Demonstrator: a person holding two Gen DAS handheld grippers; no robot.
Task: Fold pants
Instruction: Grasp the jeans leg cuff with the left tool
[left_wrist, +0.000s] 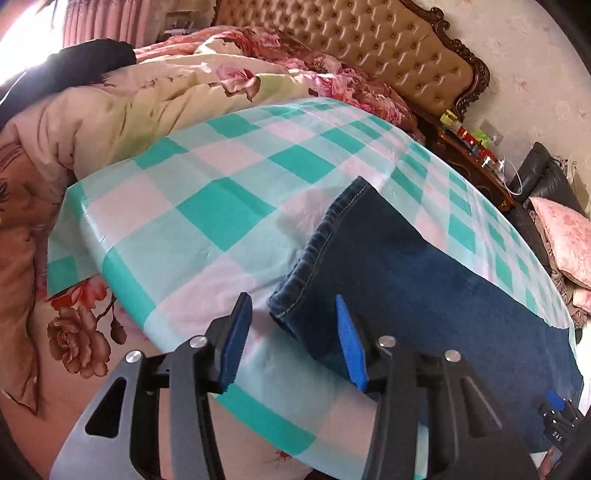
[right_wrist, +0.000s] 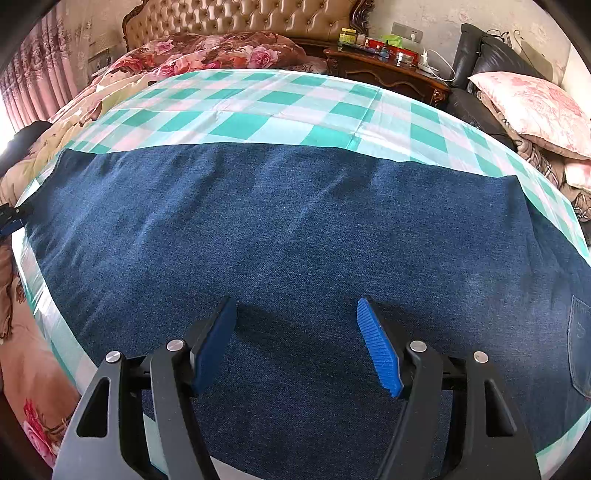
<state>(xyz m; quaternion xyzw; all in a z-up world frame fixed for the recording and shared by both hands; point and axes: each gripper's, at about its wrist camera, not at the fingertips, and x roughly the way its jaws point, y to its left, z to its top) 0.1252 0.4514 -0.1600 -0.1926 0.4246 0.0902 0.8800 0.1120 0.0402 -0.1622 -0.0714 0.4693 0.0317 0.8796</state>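
Jeans (right_wrist: 295, 236) lie flat on the checked cloth (left_wrist: 192, 206), hem right ahead of my released left gripper (left_wrist: 293, 325), leg under my equally released right gripper (right_wrist: 295, 332), so I'd probably pinch tablecloth too if I dive deep.

Bare checkered sheet (right_wrist: 258, 110) lies open beyond the jeans (right_wrist: 280, 236); a heaped floral quilt (left_wrist: 147, 96) blocks the far left.

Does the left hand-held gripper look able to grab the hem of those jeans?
Probably yes: the left hand-held gripper is open right at the hem of the jeans, with nothing between.
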